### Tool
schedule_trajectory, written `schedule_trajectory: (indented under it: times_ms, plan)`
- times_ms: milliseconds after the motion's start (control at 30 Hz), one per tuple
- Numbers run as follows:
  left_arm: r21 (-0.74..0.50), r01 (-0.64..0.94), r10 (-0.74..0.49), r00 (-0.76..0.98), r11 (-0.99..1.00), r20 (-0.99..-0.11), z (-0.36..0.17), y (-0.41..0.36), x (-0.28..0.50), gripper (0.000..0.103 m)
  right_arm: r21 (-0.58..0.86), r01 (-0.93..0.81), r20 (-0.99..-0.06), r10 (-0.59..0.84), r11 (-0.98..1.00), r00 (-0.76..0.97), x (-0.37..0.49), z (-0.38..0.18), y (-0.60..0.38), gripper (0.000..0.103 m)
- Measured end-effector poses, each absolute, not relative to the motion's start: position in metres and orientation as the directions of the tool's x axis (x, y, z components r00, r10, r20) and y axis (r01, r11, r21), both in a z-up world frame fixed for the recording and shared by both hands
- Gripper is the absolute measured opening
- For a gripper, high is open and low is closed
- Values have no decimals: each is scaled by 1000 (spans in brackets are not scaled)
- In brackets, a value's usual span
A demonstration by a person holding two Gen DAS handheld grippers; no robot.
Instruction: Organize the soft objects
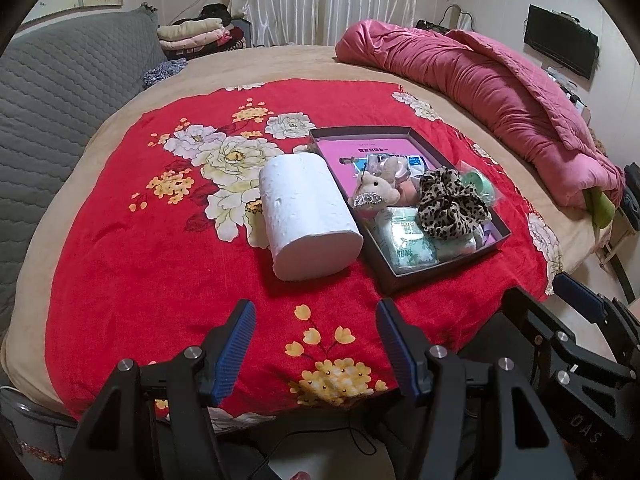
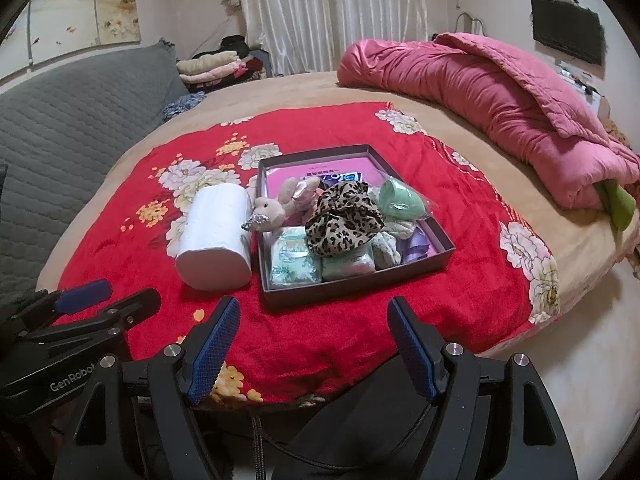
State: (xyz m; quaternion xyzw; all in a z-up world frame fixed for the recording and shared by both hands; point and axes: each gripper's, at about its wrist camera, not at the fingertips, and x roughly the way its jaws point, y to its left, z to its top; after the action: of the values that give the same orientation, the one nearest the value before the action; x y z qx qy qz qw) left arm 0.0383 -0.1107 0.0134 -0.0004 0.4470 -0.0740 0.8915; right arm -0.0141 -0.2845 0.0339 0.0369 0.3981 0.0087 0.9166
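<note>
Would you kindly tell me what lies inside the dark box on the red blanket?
The box holds a leopard scrunchie, a plush toy, tissue packs, a mint item in plastic and pink paper lining the bottom. Whatever lies beneath the scrunchie is covered.

Leopard-print scrunchie (image 1: pixel 452 208); seemingly white roll (image 1: pixel 308 216).

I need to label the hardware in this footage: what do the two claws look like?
Both claws, left claw and right claw, look alike: black angular plastic frames with silver round bolts and two fingers faced with blue ribbed pads. White lettering reading "GenRobot" marks the left one's body.
</note>
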Motion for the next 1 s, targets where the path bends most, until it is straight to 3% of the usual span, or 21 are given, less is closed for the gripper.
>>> schedule_trajectory:
  times_ms: [1000]
  plan:
    - [-61,121,-121,580,991,-805,10,-114,37,62,89,17,-742,55,996,668,-12,29,-285,77]
